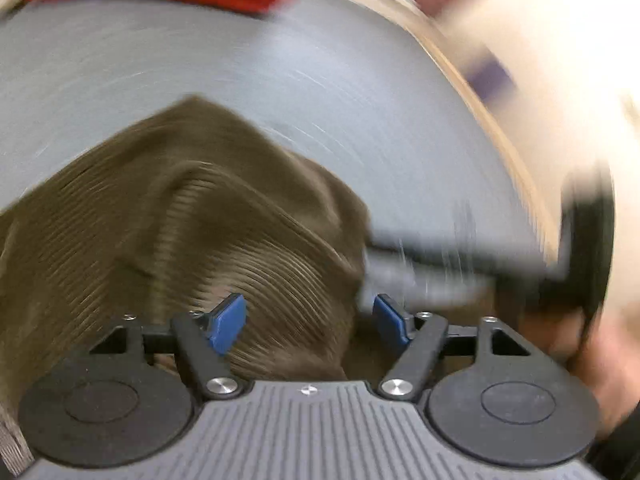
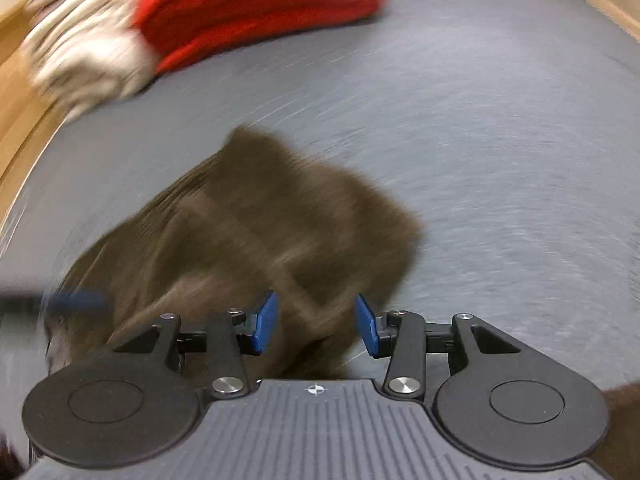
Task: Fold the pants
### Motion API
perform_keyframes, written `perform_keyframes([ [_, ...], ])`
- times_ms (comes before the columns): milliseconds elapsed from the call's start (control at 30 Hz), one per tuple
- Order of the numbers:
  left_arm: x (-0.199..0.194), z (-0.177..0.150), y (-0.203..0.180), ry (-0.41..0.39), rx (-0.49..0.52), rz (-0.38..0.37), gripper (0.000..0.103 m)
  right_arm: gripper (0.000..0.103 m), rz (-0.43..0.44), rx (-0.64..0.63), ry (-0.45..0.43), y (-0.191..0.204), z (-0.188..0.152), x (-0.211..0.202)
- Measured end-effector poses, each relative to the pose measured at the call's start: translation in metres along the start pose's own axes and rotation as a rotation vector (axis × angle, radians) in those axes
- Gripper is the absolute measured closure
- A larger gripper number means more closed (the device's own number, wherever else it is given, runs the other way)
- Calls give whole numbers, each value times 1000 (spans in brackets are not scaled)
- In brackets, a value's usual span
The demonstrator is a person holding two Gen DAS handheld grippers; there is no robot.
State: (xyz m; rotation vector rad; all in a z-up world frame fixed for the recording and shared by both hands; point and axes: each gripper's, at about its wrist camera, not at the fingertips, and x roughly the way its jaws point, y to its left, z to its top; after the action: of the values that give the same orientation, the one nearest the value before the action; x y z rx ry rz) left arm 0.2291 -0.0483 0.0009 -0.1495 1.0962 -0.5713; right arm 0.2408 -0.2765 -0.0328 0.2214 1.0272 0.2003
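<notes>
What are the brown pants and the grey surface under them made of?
The pants look like brown corduroy: fine parallel ribs run across the soft, matte cloth. The surface looks like a grey mat with a dull finish and faint pale scratches, possibly rubber or vinyl; motion blur leaves that open. A wood-coloured edge shows along its border.

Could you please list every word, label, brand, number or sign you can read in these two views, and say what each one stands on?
None can be read.
The brown pants, the red garment and the grey table show no lettering.
The striped cloth shows only a blurred pattern.
Coloured shapes past the table edge are too smeared to tell whether they carry text.
Each gripper body bears only a small crosshair mark, not a word.
</notes>
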Motion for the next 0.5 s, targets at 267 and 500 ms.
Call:
perform_keyframes([
  [267, 50, -60, -69, 78, 515, 371, 51, 58, 8, 30, -69, -9, 4, -13],
  [500, -37, -2, 45, -267, -290, 96, 90, 58, 77, 17, -146, -2, 9, -23],
])
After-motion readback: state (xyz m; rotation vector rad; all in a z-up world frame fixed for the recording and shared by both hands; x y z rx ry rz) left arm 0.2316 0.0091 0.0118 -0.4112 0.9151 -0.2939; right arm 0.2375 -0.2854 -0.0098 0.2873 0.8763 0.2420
